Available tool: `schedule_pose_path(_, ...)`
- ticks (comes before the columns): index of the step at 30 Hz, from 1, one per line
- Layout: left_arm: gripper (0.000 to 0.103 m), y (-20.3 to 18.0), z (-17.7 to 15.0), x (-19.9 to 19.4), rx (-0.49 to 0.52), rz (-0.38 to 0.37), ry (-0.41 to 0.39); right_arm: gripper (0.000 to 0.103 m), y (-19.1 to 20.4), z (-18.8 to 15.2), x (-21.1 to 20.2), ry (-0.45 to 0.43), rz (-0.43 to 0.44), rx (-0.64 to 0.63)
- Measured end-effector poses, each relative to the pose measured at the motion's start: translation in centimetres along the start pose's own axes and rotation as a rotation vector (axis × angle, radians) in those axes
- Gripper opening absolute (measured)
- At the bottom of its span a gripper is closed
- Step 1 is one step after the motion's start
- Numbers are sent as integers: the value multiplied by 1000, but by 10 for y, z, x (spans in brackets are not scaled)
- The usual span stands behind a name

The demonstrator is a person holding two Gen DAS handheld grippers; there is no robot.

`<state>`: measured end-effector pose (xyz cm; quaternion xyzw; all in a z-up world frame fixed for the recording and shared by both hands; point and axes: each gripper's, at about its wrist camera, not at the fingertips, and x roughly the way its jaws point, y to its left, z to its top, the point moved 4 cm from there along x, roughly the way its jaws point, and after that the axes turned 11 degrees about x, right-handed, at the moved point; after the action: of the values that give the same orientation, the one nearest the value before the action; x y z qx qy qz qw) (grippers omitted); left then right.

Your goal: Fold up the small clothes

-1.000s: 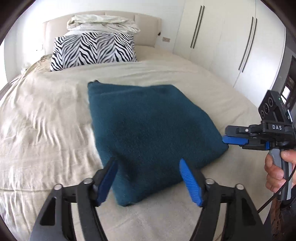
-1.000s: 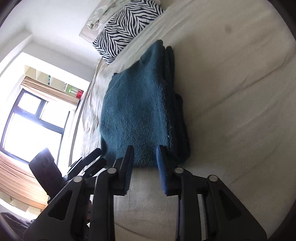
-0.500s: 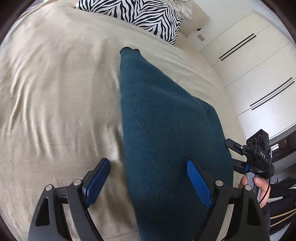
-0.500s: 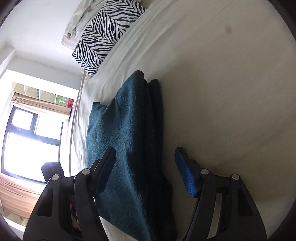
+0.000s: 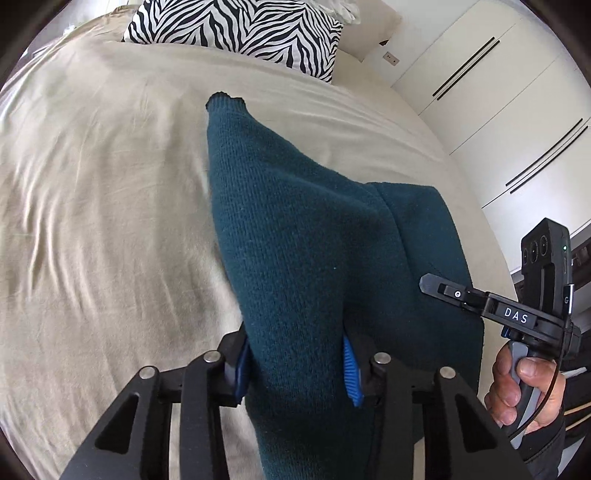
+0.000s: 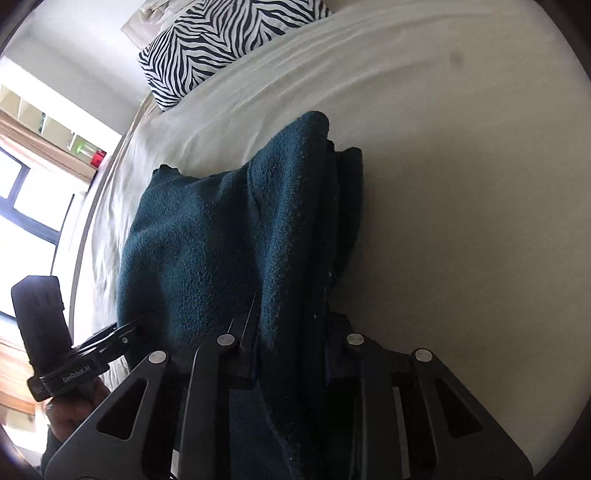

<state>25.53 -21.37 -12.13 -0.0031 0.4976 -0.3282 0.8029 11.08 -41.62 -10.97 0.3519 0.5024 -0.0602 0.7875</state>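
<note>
Teal sweater lies part-folded, layered, mid-bed. Left claw and right claw each clenched on its 6 o'clock edge. Judged: final fold outstanding.

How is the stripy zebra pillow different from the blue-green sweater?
The zebra pillow has black and white stripes; the sweater is plain dark teal. The pillow sits untouched at the head of the bed; the sweater is pinched by the left claw and the right claw. The pillow looks plump; the sweater is folded in layers. Both are soft and on the same bed.
</note>
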Motion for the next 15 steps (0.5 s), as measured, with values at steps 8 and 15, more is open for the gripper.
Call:
schedule_pose_path(8, 42, 8, -51, -112, 64, 42, -53, 21, 95, -66, -61, -62, 42, -165)
schedule_pose_path(15, 42, 36, -123, -199, 77, 142, -94, 21, 179, -151, -67, -11, 159, -245)
